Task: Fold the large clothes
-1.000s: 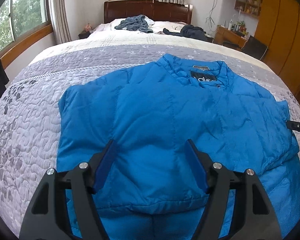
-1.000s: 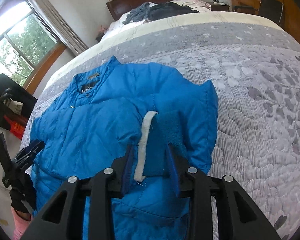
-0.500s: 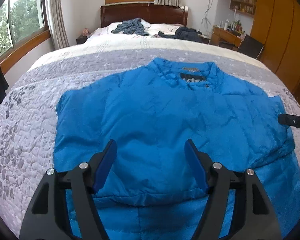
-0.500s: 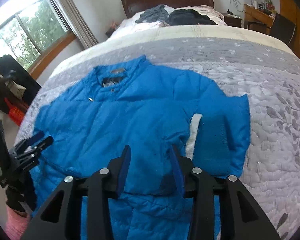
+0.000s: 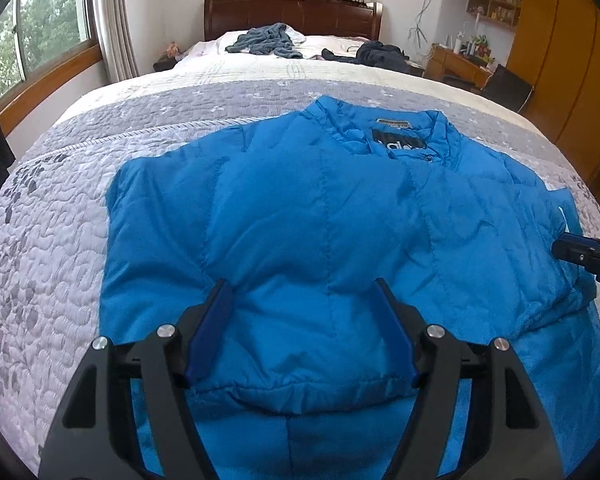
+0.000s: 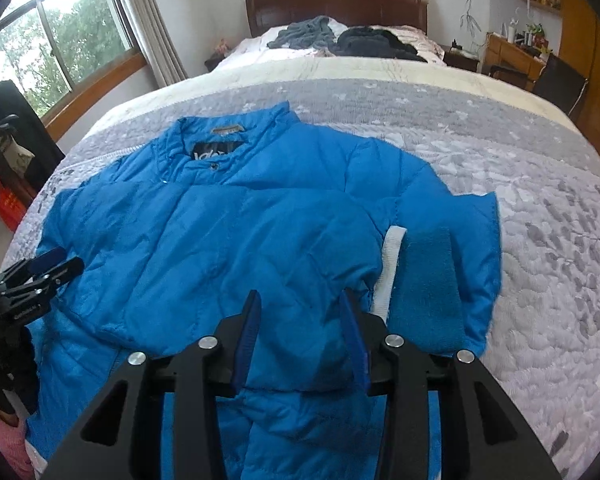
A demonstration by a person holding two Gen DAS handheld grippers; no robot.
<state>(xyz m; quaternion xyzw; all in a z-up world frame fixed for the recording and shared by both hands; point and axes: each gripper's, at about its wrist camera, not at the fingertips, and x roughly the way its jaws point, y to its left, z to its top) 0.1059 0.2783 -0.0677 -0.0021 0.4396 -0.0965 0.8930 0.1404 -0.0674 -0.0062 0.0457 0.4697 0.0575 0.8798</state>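
Blue puffer jacket [image 5: 320, 220] lies flat across the grey quilted bedspread [image 5: 40, 240] on the bed, collar toward the headboard [image 5: 292, 12], lower hem near me. Its body fills most of both views. On my right side I see 1 sleeve folded over the front, the cuff [image 6: 428, 280] with its white strip [image 6: 390, 268] lying near the jacket's right edge. At the far end of the bed 2 dark heaps of clothing [image 6: 312, 32] rest by the pillows. My left gripper [image 5: 300, 328] hovers over the lower middle of the jacket, fingers spread wide with nothing between them. My right gripper [image 6: 300, 332] hangs above the folded sleeve just left of the cuff, fingers parted and empty.
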